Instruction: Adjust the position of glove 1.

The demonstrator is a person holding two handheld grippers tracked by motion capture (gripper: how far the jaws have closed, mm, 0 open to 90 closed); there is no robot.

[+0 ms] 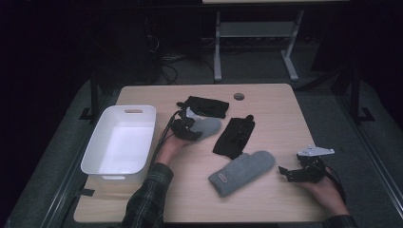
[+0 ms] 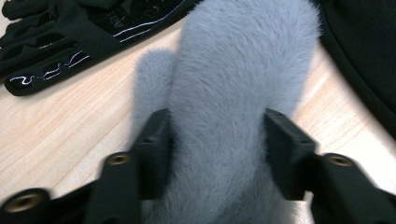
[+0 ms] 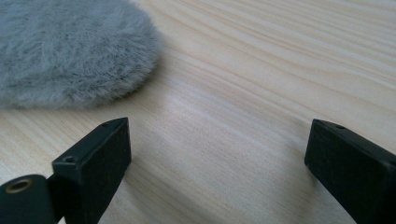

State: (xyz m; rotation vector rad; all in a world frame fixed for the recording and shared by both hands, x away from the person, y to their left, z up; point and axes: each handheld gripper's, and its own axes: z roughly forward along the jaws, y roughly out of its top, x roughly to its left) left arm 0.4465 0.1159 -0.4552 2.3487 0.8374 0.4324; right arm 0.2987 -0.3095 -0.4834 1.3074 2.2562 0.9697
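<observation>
On the left part of the table (image 1: 285, 114) stands a white bin (image 1: 97, 164), rectangular, with a handle slot in its far wall; nothing lies inside it. Four gloves lie on the wood: two grey mittens and two black gloves. One grey mitten (image 1: 208, 126) lies near the middle of the table, just right of the bin, and the left gripper (image 1: 185, 129) has its jaws set on either side of it; in the left gripper view both black pads press into the fur of this mitten (image 2: 238, 93), so it is grasped across its width while it rests on the table. No earlier frame is given for comparison. The second grey mitten (image 1: 242, 172) lies nearer the front edge, tilted, cuff toward the person, with its rounded tip toward the right gripper (image 1: 287, 173). That gripper rests low over bare wood at the front right, jaws spread wide with nothing between them; the right gripper view shows the mitten's tip (image 3: 70, 51) just beyond its left jaw, apart from it. One black glove (image 1: 206, 105) lies at the far side, just behind the held mitten; the other black glove (image 1: 234, 137) lies between the two mittens, close to both. Open wood remains along the right edge, at the far right corner beside a round cable hole (image 1: 239, 96), and along the front edge between the two forearms. The bin's front end overhangs the table's left front corner slightly.
</observation>
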